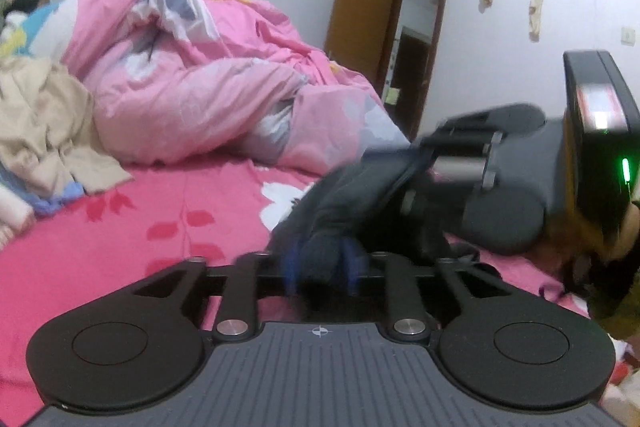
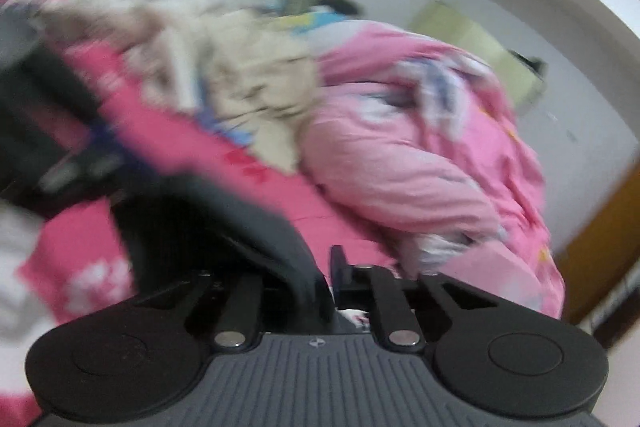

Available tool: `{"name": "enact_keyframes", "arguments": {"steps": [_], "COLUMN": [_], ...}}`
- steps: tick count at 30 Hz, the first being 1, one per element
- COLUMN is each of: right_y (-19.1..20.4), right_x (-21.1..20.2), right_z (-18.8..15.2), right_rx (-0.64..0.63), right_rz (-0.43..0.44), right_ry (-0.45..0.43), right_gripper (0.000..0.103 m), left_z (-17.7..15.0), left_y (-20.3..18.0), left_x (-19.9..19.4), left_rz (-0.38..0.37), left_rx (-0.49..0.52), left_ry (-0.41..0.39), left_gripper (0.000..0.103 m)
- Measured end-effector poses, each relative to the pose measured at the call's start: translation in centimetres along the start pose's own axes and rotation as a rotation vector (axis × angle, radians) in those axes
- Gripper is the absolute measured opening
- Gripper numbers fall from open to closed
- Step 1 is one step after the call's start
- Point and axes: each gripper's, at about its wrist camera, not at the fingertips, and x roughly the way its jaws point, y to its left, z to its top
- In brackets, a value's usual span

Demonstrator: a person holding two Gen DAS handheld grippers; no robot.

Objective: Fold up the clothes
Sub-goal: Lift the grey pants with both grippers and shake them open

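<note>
While my left claw (image 1: 320, 267) and right claw (image 2: 326, 279) both pinch it, I see the dark garment (image 1: 344, 203) (blue-trimmed, bunched, blurred) lifted over the near pink bed (image 1: 120, 227).

pink bed (image 1: 100, 239); pink quilt (image 1: 208, 75), beige clothes (image 1: 44, 131)

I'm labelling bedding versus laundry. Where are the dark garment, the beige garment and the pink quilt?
dark garment (image 1: 340, 199): left wrist view, bunched middle.
beige garment (image 1: 44, 123): left wrist view, crumpled middle.
pink quilt (image 1: 192, 87): left wrist view, front of the heap.
</note>
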Motion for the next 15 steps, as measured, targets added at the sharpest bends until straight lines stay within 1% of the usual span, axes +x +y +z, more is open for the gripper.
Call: {"name": "enact_keyframes", "arguments": {"steps": [2,3,4,5,6,7,10,13,15], "right_y": [-2.0,-3.0,-4.1,-5.2,-6.0,-6.9,-8.9,-10.0,-10.6], "right_x": [-0.4,-0.6,-0.8,-0.9,-1.1,-1.6,-3.0,-4.4,-5.2], "right_z": [-0.1,-0.3,-0.4,-0.5,-0.7,-0.9,-1.5,-2.0,-2.3], "right_rx": [0.081,0.123,0.169,0.214,0.256,0.295,0.387,0.438,0.452], "right_rz": [-0.045,-0.060,-0.069,-0.076,-0.081,-0.084,-0.091,-0.099,-0.113], "right_ry": [-0.006,-0.005,-0.004,-0.005,-0.009,-0.016,-0.046,-0.075,-0.093], "right_gripper": [0.004,0.004,0.004,0.004,0.004,0.004,0.004,0.004,0.004], "left_z": [-0.8,-1.1,-1.5,-2.0,-2.3,-2.7,-3.6,-4.2,-4.6], "left_y": [0.1,0.0,-0.2,-0.4,-0.6,-0.9,-1.8,-2.6,-3.1], "left_x": [0.5,0.9,1.4,2.1,2.8,3.5,5.7,7.9,9.1], "left_rz": [-0.018,-0.027,-0.037,-0.052,-0.059,-0.067,-0.087,-0.088,-0.085], "left_rx": [-0.019,-0.025,-0.029,-0.030,-0.031,-0.032,-0.039,-0.053,-0.065], "left_ry": [0.032,0.050,0.071,0.094,0.114,0.135,0.187,0.238,0.265], "left_gripper": [0.059,0.062,0.070,0.080,0.084,0.087,0.089,0.089,0.087]}}
